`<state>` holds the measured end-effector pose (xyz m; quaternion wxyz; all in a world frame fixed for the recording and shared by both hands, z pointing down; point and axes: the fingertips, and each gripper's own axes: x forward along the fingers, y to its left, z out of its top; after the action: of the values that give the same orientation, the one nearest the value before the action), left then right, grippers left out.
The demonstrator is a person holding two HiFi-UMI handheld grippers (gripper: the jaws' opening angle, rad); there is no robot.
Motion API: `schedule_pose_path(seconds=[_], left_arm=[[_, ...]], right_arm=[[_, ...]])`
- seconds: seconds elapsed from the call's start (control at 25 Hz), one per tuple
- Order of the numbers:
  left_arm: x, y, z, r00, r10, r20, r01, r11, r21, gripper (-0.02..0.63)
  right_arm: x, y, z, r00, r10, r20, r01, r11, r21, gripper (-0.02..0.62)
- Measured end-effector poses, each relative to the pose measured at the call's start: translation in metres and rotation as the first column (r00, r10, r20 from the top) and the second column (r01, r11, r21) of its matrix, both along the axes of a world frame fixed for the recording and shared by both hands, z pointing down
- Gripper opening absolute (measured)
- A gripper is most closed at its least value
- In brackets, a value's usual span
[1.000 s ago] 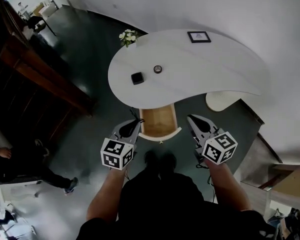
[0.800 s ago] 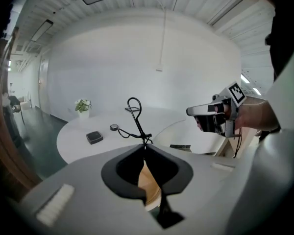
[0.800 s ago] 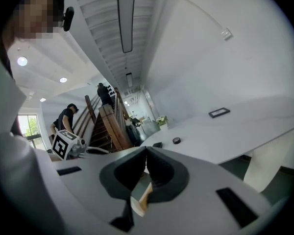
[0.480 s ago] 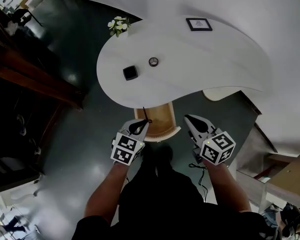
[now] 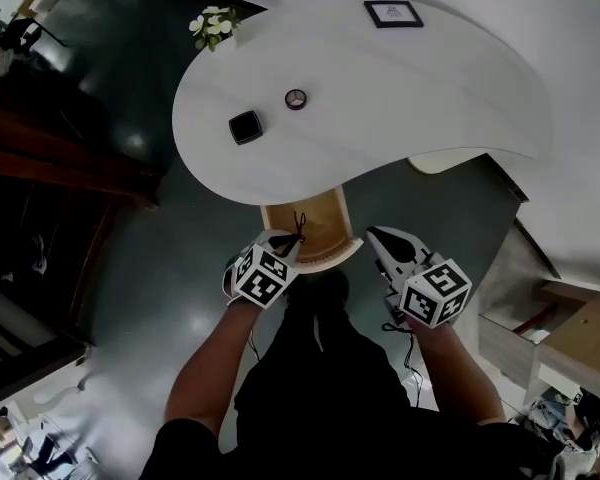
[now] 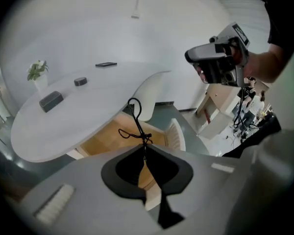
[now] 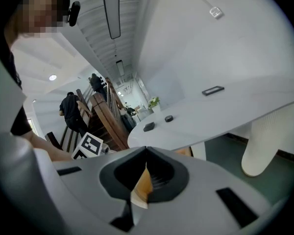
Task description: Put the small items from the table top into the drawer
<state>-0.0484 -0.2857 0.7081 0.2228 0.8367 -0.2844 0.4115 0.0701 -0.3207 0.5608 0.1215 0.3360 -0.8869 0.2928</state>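
Pinching a thin black cord in the left gripper, shut tight on it right above the open drawer. Looks like the drawer's pull, so probably the opening step is about done. Right gripper closed on nothing, hanging just beside the drawer front. Both forearms down in front of the body. Nothing in the drawer yet. Further out on the white surface: black square item and round item, near each other, well apart from both grippers. Next, guessing: drop the cord, open up, reach forward for the black square one.
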Motion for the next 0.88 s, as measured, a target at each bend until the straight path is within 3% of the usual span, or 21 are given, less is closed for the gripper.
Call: schedule_pose_path(seconds=[0.16,0.36,0.6,0.88], left_arm=[[0.004,0.002,0.020,0.993,0.095,0.074,-0.091,0.995,-0.051,0.023],[0.013,0.002,0.041,0.964,0.217,0.154,-0.203,0.974,-0.104,0.023],[0.007,-0.002,0.082,0.898,0.343,0.274,-0.305,0.937,-0.173,0.025],[0.004,-0.003,0.112,0.842,0.427,0.329,-0.365,0.901,-0.233,0.023]], right_arm=[[0.005,0.002,0.006,1.000,0.012,0.003,-0.012,1.000,-0.009,0.011],[0.011,0.001,0.014,1.000,0.022,0.008,-0.022,1.000,-0.015,0.011],[0.016,0.000,0.030,0.999,0.034,0.018,-0.033,0.999,-0.030,0.011],[0.021,0.000,0.041,0.998,0.060,0.036,-0.058,0.997,-0.041,0.011]])
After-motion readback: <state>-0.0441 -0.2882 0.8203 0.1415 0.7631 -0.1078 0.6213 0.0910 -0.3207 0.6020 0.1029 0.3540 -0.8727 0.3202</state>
